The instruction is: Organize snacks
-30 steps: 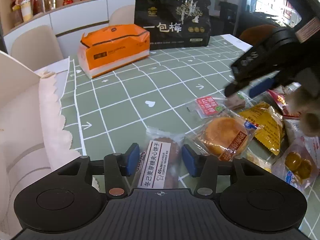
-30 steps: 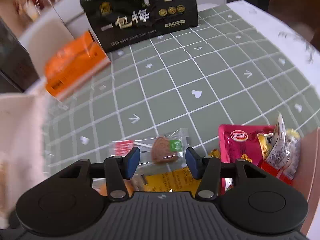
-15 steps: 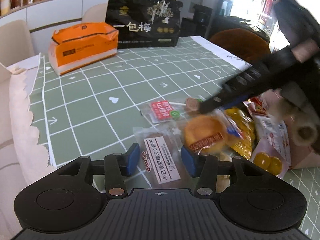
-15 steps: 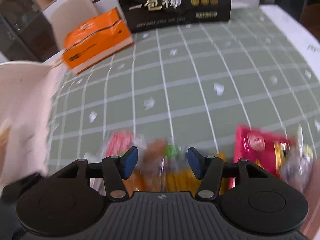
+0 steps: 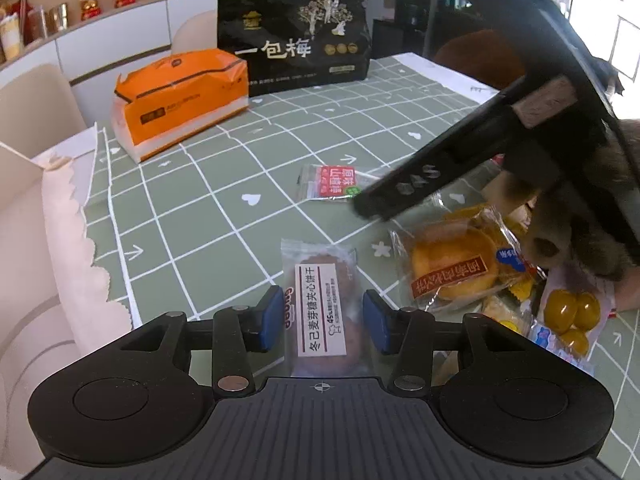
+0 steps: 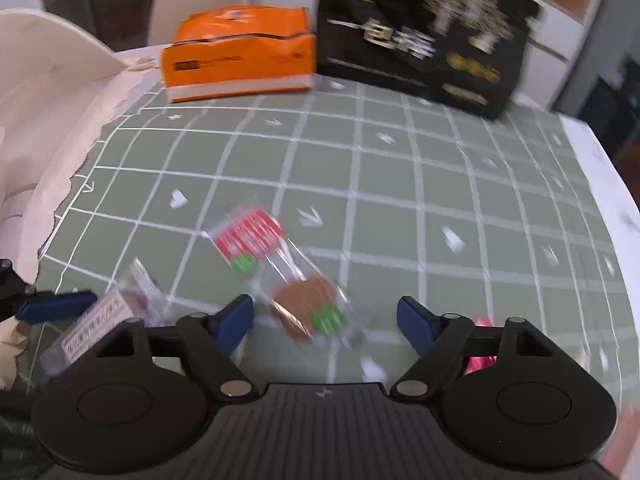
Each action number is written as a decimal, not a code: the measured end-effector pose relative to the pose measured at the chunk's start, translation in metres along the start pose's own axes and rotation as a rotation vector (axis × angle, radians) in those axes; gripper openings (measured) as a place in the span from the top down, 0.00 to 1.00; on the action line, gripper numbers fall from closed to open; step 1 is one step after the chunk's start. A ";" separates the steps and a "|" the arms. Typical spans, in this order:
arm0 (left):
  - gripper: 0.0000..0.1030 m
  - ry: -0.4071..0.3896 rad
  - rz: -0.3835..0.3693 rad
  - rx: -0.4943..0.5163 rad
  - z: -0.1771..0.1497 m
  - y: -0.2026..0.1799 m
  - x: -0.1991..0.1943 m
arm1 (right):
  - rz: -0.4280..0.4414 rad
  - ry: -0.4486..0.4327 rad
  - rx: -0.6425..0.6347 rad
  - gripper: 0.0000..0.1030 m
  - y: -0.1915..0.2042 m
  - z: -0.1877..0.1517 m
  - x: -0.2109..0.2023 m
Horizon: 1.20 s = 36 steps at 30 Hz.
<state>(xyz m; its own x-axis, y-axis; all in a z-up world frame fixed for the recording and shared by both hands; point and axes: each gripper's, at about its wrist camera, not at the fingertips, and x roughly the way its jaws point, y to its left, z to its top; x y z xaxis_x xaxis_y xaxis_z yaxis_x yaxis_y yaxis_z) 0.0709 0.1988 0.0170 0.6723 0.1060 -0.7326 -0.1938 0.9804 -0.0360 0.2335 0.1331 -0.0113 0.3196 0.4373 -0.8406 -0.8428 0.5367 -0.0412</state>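
Note:
My left gripper (image 5: 323,320) straddles a clear biscuit packet (image 5: 322,312) with a white label, lying flat on the green checked cloth (image 5: 200,220). Its jaws are closing, and the blue pads (image 5: 272,318) stand right at the packet's edges. My right gripper (image 6: 326,324) hovers over a brown snack (image 6: 308,308) in a clear wrapper with a green spot. Its jaws are opening wide and do not touch the snack between them. A red packet (image 6: 250,236) lies just beyond. In the left wrist view the right gripper's black body (image 5: 420,184) reaches in over the red packet (image 5: 334,182).
A round yellow cake (image 5: 452,264) and a packet of yellow balls (image 5: 568,316) lie in a pile at the right. An orange tissue pack (image 5: 180,100) and a black bag (image 5: 296,40) stand at the back. A white box with paper lining (image 5: 40,220) is at the left.
The right gripper has rolled, swung left towards the red and brown packets, and opened much wider. The left gripper's pads have drawn slightly closer around the biscuit packet.

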 end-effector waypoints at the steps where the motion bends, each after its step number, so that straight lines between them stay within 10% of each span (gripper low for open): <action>1: 0.52 -0.005 -0.005 -0.001 -0.001 0.000 0.000 | 0.032 0.008 0.012 0.23 0.001 0.004 0.003; 6: 0.53 -0.042 0.009 0.004 -0.010 -0.004 -0.004 | 0.047 0.074 0.067 0.64 0.007 0.009 -0.005; 17: 0.64 -0.149 -0.113 -0.023 -0.014 -0.034 -0.082 | 0.149 -0.071 0.360 0.73 -0.004 -0.078 -0.140; 27: 0.64 -0.088 -0.289 0.067 -0.053 -0.122 -0.137 | 0.121 -0.113 0.495 0.73 0.011 -0.222 -0.232; 36: 0.62 -0.255 -0.467 0.190 0.052 -0.211 -0.142 | 0.005 -0.152 0.669 0.73 -0.006 -0.307 -0.289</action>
<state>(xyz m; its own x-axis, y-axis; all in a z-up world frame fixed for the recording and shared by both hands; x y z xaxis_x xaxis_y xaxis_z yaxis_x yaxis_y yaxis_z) 0.0537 -0.0141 0.1643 0.8116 -0.3330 -0.4800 0.2822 0.9429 -0.1768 0.0139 -0.2180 0.0665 0.4148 0.5108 -0.7530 -0.4112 0.8435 0.3456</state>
